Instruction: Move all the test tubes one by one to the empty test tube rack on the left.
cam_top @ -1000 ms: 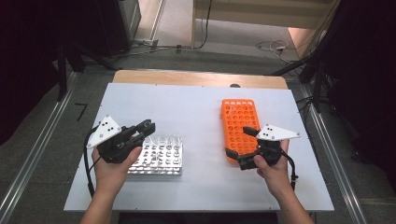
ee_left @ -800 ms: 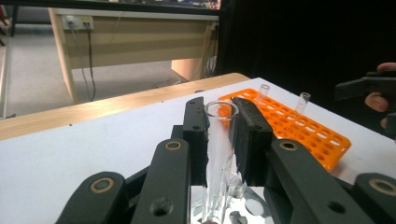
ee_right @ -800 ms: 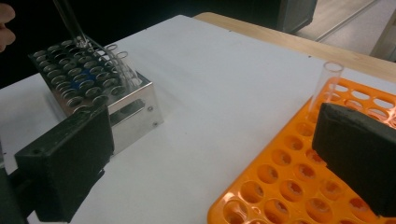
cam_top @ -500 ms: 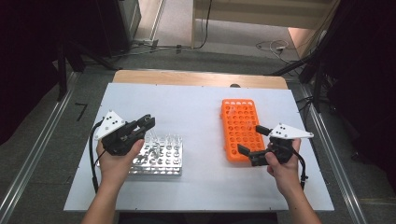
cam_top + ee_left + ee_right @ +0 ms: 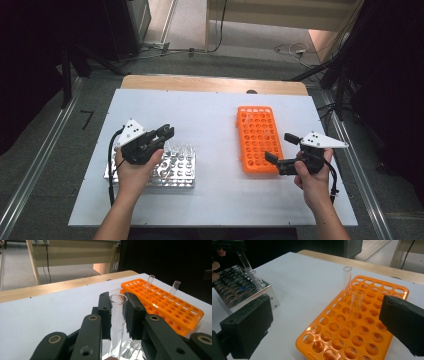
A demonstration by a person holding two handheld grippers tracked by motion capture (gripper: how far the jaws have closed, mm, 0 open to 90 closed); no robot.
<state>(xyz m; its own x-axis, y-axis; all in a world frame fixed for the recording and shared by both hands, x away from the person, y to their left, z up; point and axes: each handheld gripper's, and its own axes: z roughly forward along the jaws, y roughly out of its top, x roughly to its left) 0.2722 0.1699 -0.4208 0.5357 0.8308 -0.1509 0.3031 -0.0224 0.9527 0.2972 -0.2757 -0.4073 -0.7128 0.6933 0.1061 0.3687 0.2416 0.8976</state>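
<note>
The left tool (image 5: 117,315) had its jaws closed on a clear glass test tube (image 5: 117,322), gripped high up near the open rim, with the tube's lower end down among the other tubes standing in the metal rack (image 5: 172,167) on the left side of the worktop (image 5: 215,107). From where I stood that high grip looked like the chief worry — smooth glass held between flat black pads can slide or swing, and I judged that any tilt of the wrist while the tube's foot was in or near its hole could lever it against the rack's edge and crack it, or knock a neighbouring tube. The right tool (image 5: 280,152) hung with its jaws wide and nothing between them, just beside the near right end of the orange rack (image 5: 258,140), which already carried two tubes (image 5: 355,306) upright towards its far end. If the gripped tube was bound for that orange rack, the carry across the bare worktop was where it might slip out and shatter. Setting it down would be touchy too — the holes sat close together, so a tube coming in slanted might catch on the plastic rim, or nudge the two standing ones. The wide right tool so near the rack could also bump it off line at the wrong moment.
</note>
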